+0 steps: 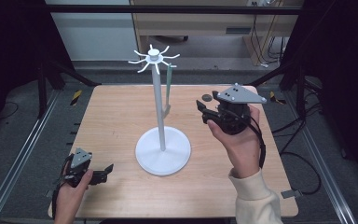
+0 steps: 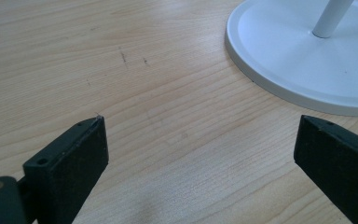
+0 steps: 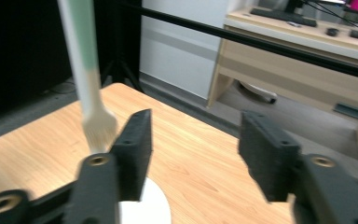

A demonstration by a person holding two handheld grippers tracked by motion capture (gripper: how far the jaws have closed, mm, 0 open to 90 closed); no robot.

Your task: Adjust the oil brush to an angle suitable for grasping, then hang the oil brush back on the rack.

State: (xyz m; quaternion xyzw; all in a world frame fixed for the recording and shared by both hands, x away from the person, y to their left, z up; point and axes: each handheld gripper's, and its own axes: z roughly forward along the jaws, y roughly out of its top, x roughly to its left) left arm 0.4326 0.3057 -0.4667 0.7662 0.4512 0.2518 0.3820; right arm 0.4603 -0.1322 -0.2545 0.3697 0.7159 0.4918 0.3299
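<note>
Hanging brush [image 1: 168,88] on white stand [image 1: 162,149], beside parted empty right tool [image 1: 204,111]; left tool [image 1: 106,171] parted

Here's the right gripper [image 1: 204,110]: a chunky black body topped by a grey three-cornered plate dotted with small dark screws, and a black cable looping back past the wrist. The sleeve [image 1: 255,198] on that arm is cream, with a ribbed cuff. Over to the left gripper [image 1: 106,171]: same black build, a smaller grey plate on top. Up close its fingers [image 2: 72,156] are flat black blocks with matte, grainy faces, small screw holes and a brass-ringed hole at the base.
</note>
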